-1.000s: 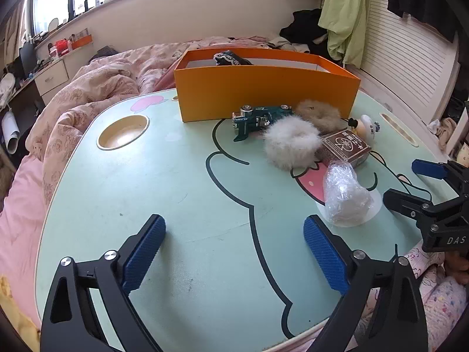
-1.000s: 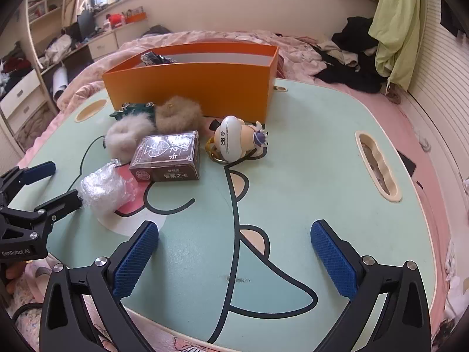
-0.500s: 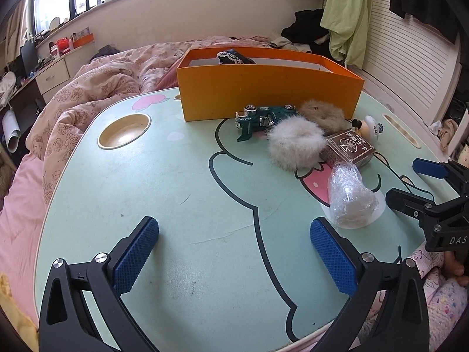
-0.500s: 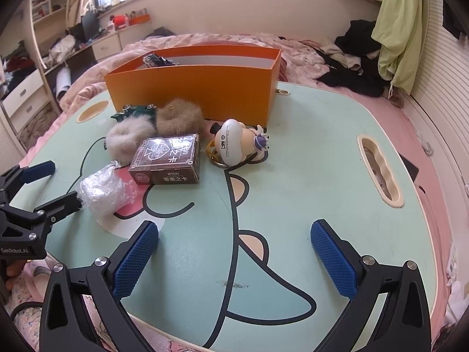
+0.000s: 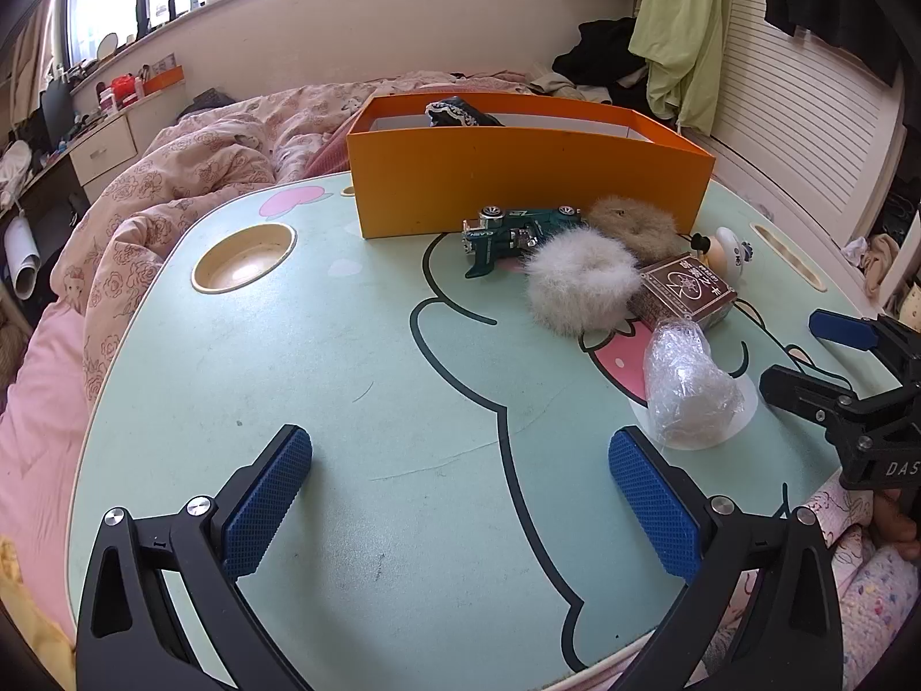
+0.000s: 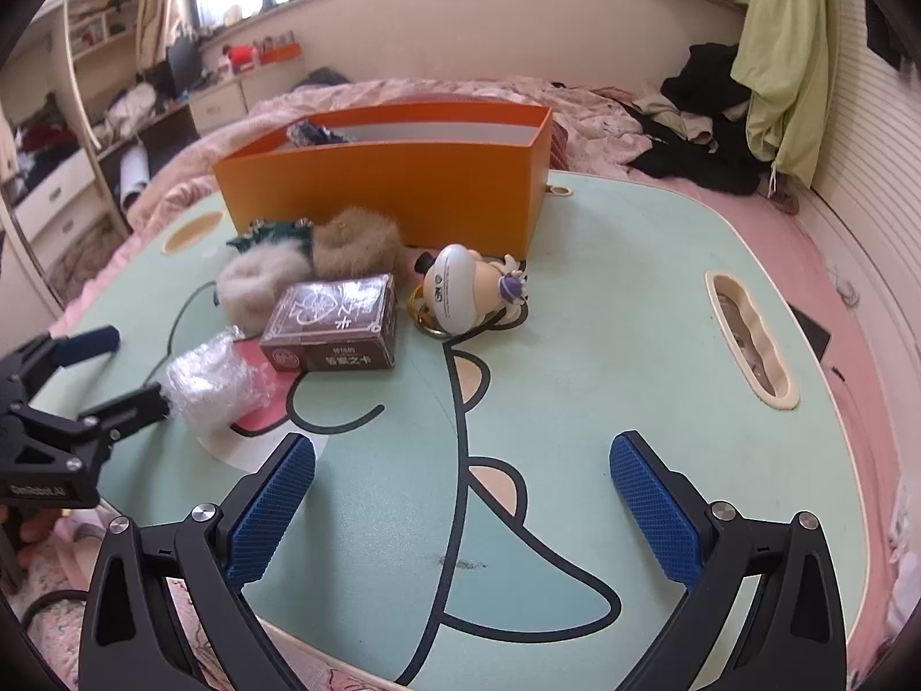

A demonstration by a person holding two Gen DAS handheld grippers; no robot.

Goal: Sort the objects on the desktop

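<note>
Spread wide and holding nothing, both pairs of blue-padded fingers hover over the near edge of the tabletop (image 5: 357, 345).

Left wrist view: the left gripper (image 5: 460, 495) is poised low over bare tabletop, seemingly ready for a first pick. An orange box (image 5: 518, 184) stands along the far edge, its long side running left to right, a dark item already inside; it looks like the place for the sorted things. Gathered in front of it, within easy reach, are a green toy car (image 5: 512, 233) lying lengthwise along the box wall, a white fur scrunchie (image 5: 581, 282) touching a tan fur scrunchie (image 5: 633, 224), a brown card box (image 5: 688, 291) and a crumpled plastic wrap (image 5: 688, 386) nearest the front. The right gripper (image 5: 806, 357) waits open just beside the wrap.

Right wrist view: the right gripper (image 6: 460, 495) faces the same cluster. The card box (image 6: 334, 325) lies flat, long axis across the view, with a white figurine keychain (image 6: 472, 291) tipped on its side near the orange box's right corner. The left gripper (image 6: 115, 368) points at the wrap (image 6: 213, 383), one finger touching or nearly so.
</note>
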